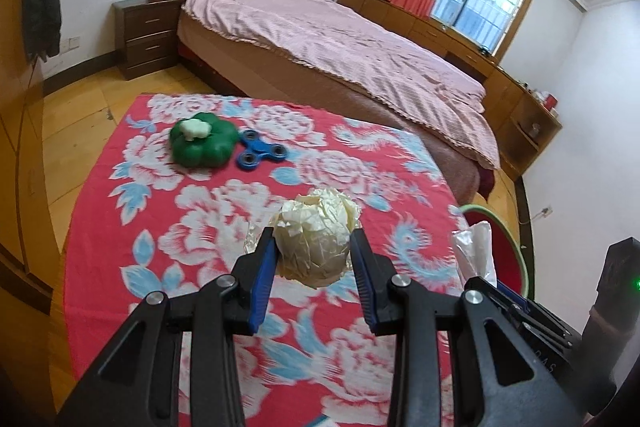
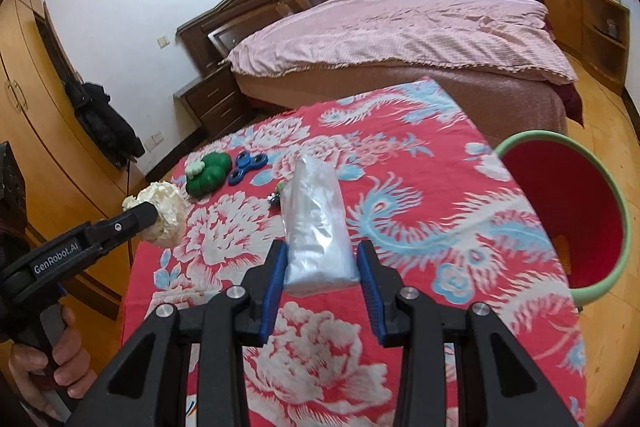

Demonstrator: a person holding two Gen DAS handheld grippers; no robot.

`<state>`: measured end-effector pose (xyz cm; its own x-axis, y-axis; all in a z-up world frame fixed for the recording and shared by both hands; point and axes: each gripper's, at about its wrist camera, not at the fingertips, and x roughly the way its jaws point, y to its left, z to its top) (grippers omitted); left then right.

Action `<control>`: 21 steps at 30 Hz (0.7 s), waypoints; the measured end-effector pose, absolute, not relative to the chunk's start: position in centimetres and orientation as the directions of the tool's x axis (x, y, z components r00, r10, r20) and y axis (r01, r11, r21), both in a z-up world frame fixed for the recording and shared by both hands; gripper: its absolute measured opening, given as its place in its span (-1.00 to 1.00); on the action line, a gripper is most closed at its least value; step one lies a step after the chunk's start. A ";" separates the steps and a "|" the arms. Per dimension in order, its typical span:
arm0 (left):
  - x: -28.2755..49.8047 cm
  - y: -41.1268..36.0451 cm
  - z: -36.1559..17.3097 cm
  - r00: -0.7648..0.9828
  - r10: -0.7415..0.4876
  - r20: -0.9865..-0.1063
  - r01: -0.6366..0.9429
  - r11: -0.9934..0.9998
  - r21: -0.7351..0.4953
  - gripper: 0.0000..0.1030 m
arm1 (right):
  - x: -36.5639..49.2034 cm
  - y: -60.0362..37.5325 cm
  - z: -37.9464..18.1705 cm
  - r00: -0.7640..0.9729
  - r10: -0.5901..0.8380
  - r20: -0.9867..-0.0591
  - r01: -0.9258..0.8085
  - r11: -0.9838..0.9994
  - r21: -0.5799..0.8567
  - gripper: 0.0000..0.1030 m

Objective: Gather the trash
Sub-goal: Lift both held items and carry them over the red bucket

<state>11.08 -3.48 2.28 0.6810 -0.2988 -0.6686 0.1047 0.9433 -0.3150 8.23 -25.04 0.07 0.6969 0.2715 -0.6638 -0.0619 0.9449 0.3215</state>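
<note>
Both pieces of trash are off the counter [image 2: 460,211]: the left hand-held gripper [image 1: 312,247] clamps a crumpled paper ball [image 1: 316,235] at lower centre, the right hand-held gripper [image 2: 322,259] pinches a clear plastic bag [image 2: 316,223], likely bound for the red bin [image 2: 568,215] at right.

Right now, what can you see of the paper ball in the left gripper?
The paper ball is a roundish wad of cream, crinkled paper with loose folded flaps on top. The left gripper holds it clamped between its two blue-padded fingers, lifted clear above the red flowered tablecloth. Nothing else touches it. In the right wrist view it sticks out past the finger at the table's left edge, near the green toy. Its underside is hidden.
</note>
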 end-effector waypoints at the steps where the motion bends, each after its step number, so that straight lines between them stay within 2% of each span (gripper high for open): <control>1: 10.9 -3.9 2.5 0.681 -0.304 -0.667 0.111 0.942 -0.316 -0.28 | 7.9 -25.4 0.3 0.702 0.267 -0.660 -0.058 0.945 0.321 -0.25; 21: 10.4 -17.7 5.2 0.627 -0.437 -0.645 0.370 0.895 -0.248 -0.28 | 3.6 -37.4 1.3 0.783 0.119 -0.611 0.158 0.911 0.380 -0.24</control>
<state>10.40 -17.72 5.21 0.6266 -0.4374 -0.6450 0.3699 0.8954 -0.2478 3.61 -37.42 1.28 0.7829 0.1191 -0.6106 0.1580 0.9112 0.3804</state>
